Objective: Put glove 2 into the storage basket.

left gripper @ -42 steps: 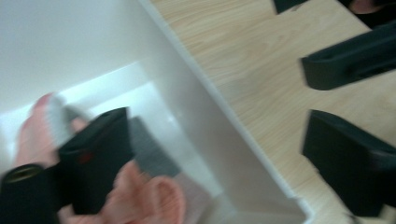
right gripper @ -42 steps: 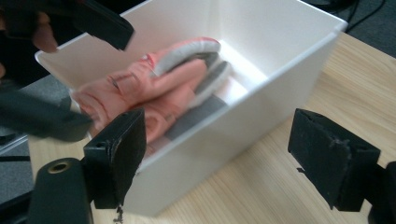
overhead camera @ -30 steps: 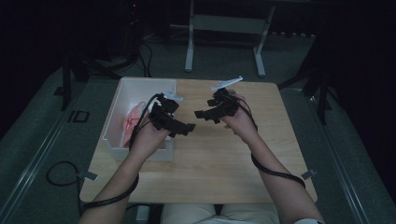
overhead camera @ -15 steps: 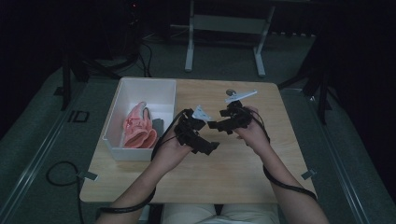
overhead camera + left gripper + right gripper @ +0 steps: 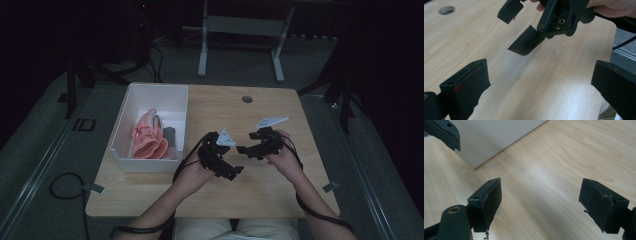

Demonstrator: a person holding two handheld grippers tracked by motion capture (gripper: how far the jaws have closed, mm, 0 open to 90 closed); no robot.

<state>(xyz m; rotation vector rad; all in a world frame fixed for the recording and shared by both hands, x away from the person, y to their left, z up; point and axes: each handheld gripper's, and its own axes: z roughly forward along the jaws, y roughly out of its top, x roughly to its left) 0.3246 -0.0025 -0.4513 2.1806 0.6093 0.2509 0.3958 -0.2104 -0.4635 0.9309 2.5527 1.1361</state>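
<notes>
Both grippers are hovering over the bare middle of the tabletop (image 5: 260,195), jaws spread wide and holding nothing. The pink cloth (image 5: 148,140) is lying in the white bin (image 5: 123,137) at the left edge, nearer the left gripper (image 5: 235,169) than the right gripper (image 5: 245,149).

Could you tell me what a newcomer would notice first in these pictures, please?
Probably the two black grippers, the left gripper and the right gripper, held open and empty over the middle of the wooden table. Next, the pink-orange item in the white bin at the table's left.
</notes>
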